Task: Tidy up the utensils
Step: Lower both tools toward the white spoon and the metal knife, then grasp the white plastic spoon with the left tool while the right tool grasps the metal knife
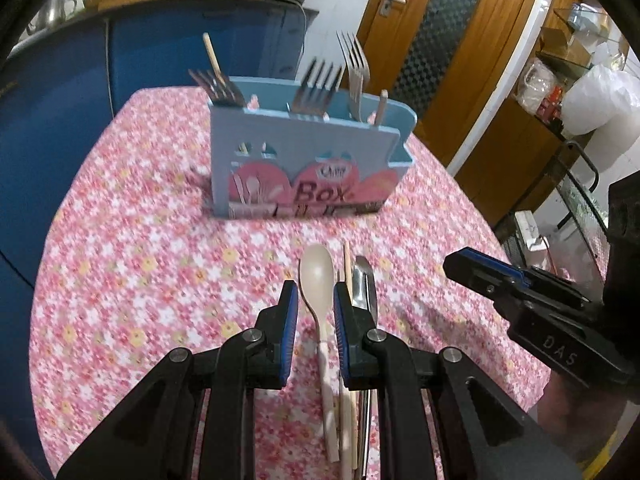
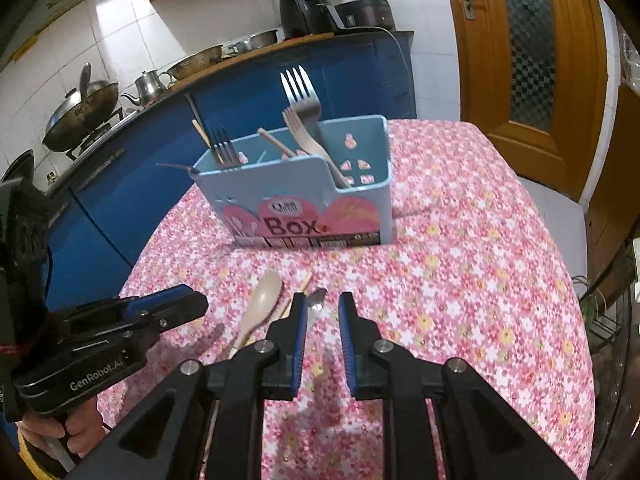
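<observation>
Floral-clothed table (image 1: 120,264): utensil box (image 1: 296,160), spoon (image 1: 318,280).

Pale blue box (image 1: 304,156) with pink label, pink floral tablecloth (image 1: 140,280), cream spoon (image 1: 318,276)

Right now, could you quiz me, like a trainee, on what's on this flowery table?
1. True or false: the beige spoon lies on the tablecloth.
2. What stands in the blue box: A forks, B plates, C cups?
3. Which gripper has the spoon between its open fingers, untouched?

Key: 1 true. 2 A, forks. 3 the left gripper; the right gripper frames bare cloth.
</observation>
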`<state>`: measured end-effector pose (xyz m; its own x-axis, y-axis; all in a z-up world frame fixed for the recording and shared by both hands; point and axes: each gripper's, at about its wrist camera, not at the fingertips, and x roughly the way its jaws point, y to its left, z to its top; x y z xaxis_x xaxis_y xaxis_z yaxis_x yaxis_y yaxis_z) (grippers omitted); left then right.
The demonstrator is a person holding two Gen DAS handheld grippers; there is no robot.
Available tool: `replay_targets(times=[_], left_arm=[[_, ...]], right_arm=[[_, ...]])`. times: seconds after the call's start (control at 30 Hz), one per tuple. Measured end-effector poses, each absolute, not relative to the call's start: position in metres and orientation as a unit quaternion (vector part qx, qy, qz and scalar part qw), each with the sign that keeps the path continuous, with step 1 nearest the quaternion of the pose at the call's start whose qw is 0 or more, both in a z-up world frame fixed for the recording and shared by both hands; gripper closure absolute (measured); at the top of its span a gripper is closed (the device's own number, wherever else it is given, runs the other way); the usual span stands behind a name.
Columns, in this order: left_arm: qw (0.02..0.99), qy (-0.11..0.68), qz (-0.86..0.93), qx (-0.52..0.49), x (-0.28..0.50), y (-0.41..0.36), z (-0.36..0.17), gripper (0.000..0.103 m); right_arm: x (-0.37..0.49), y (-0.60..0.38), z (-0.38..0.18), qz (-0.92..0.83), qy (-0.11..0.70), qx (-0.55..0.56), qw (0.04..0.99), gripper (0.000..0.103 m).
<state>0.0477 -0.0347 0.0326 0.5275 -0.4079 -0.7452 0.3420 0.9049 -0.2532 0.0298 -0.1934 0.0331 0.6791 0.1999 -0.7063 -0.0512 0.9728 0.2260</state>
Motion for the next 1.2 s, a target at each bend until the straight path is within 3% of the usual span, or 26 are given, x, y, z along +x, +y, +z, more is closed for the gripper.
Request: replay_targets(times=[0.43,0.87,1.0,1.2], left_arm=[[0.838,0.502,-0.212,-0.016,0.057,-0.057,-0.003,0.087],[0.840,0.506,-0.195,0.000,0.070,-0.066,-0.013,0.087],[0.844,0.501,-0.190,0.009,0.071,-0.074,-0.015,0.096],[0.851,0.489,-0.188,-0.022,0.065,-0.063,-0.011,0.096]], right_arm=[[0.021,-0.220,0.016,0.054,0.401,0.128,0.905,0.081],[0.019,-0.236,0.004,0.054,0.406,0.153,0.899,0.081],[0.019,-0.237,0.000,0.056,0.408,0.159,0.897,0.081],[0.018,-0.237,-0.002,0.060,0.410,0.164,0.895,0.081]])
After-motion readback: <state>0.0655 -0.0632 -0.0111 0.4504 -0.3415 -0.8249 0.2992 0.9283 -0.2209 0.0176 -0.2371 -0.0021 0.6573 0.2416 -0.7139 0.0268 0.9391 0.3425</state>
